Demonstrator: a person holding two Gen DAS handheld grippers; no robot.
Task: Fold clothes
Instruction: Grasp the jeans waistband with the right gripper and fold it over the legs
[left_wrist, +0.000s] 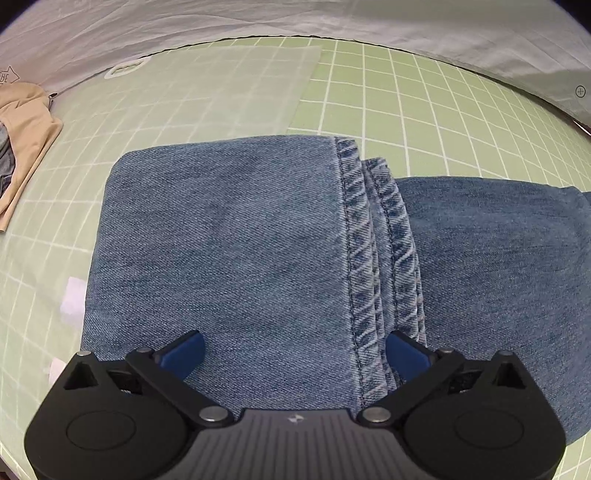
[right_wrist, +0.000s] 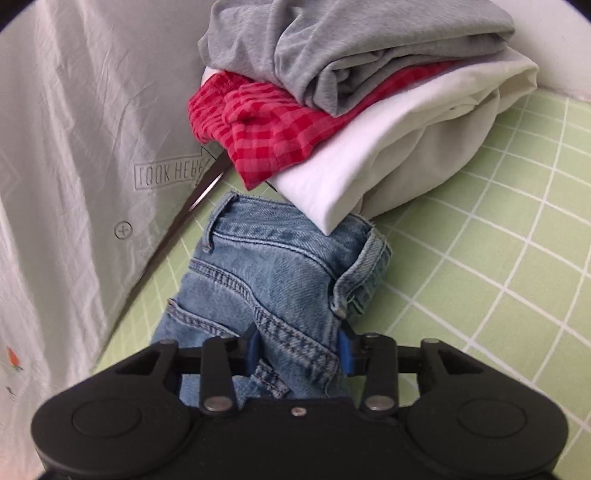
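Note:
Blue jeans (left_wrist: 229, 240) lie folded on the green grid mat (left_wrist: 424, 122), with the leg hems (left_wrist: 373, 236) laid over the denim below. My left gripper (left_wrist: 295, 350) is open, its blue fingers (left_wrist: 184, 352) spread just above the folded legs and holding nothing. In the right wrist view the waist end of the jeans (right_wrist: 273, 266) is bunched up off the mat (right_wrist: 498, 277). My right gripper (right_wrist: 299, 349) is shut on this bunched denim near the waistband and belt loop.
A stack of folded clothes, grey (right_wrist: 332, 48), red checked (right_wrist: 273, 133) and white (right_wrist: 399, 155), sits just beyond the waistband. A beige garment (left_wrist: 26, 129) lies at the far left. A translucent sheet (left_wrist: 221, 88) lies on the mat behind the jeans. White cloth (right_wrist: 74, 147) borders the mat.

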